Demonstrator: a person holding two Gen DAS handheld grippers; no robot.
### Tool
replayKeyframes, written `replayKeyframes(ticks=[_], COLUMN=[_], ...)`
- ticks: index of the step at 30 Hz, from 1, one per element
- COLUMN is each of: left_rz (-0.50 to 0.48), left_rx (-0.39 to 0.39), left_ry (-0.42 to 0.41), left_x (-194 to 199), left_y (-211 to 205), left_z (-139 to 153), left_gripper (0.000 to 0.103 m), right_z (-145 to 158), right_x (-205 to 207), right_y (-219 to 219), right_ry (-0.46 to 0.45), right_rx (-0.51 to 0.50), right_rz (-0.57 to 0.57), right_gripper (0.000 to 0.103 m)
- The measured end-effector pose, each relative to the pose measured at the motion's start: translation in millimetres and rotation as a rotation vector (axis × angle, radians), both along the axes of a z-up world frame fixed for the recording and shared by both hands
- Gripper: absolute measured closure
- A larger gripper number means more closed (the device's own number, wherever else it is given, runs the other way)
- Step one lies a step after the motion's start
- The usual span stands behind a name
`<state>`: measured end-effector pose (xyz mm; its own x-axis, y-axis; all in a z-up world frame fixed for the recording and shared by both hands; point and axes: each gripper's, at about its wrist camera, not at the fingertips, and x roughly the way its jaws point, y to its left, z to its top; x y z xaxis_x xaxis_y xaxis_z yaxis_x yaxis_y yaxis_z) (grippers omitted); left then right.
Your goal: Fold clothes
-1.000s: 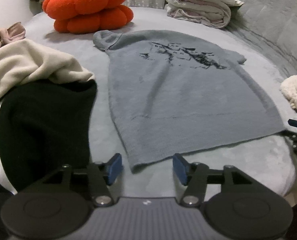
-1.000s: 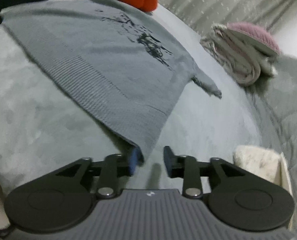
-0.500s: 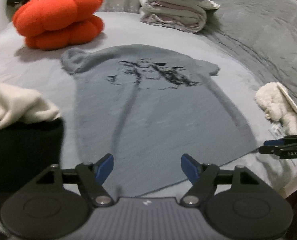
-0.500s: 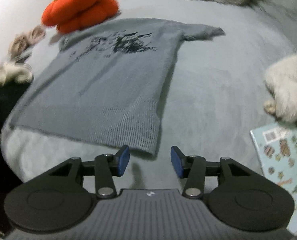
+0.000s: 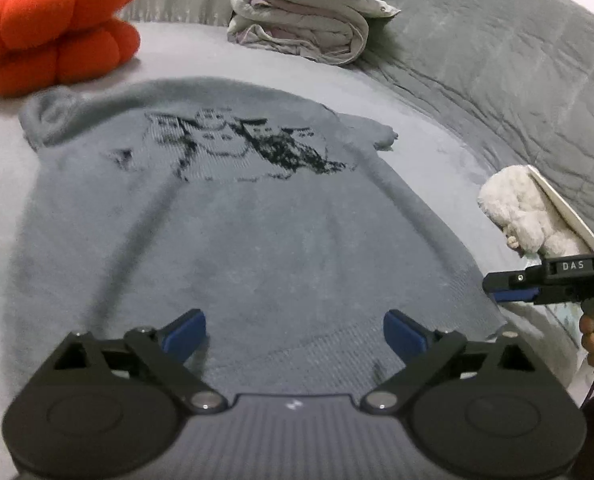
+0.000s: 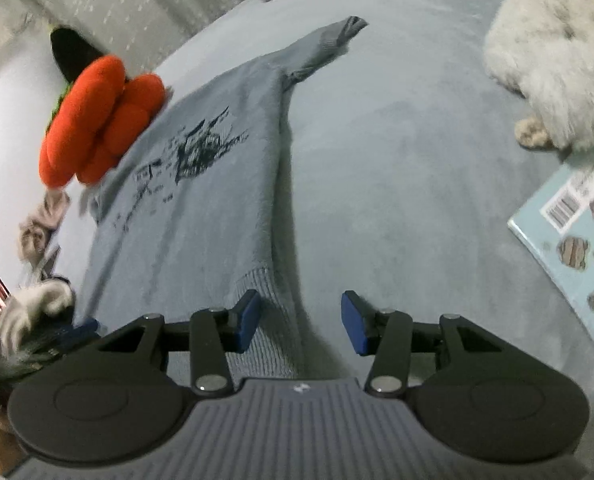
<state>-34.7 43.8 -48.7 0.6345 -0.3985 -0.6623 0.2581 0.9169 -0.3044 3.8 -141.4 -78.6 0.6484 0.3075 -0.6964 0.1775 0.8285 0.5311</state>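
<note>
Covering most of the grey bed, grey knit sweater lies flat, hem nearest, collar at 12 o'clock toward pumpkin cushion. Left gripper has just been opening, jaws now wide over mid-hem, nothing between them; it has shifted along the hem from the corner. Right gripper half-open, empty, hem corner beneath its left pad. Judgement: both lining up for first fold.
</note>
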Motion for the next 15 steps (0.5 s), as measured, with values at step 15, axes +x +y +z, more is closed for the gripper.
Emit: replayKeyframes(ticks=[15], left_rz=[0.024], left_rx=[-0.091], left_ry=[-0.013], left_x=[4], left_y=[3], left_z=[-3], left_gripper=[0.009], right_z=[16], right_x=[25], right_y=[59], right_ry=[-0.079], right_rx=[-0.263], right_rz=[0.024], right_gripper=[0.094])
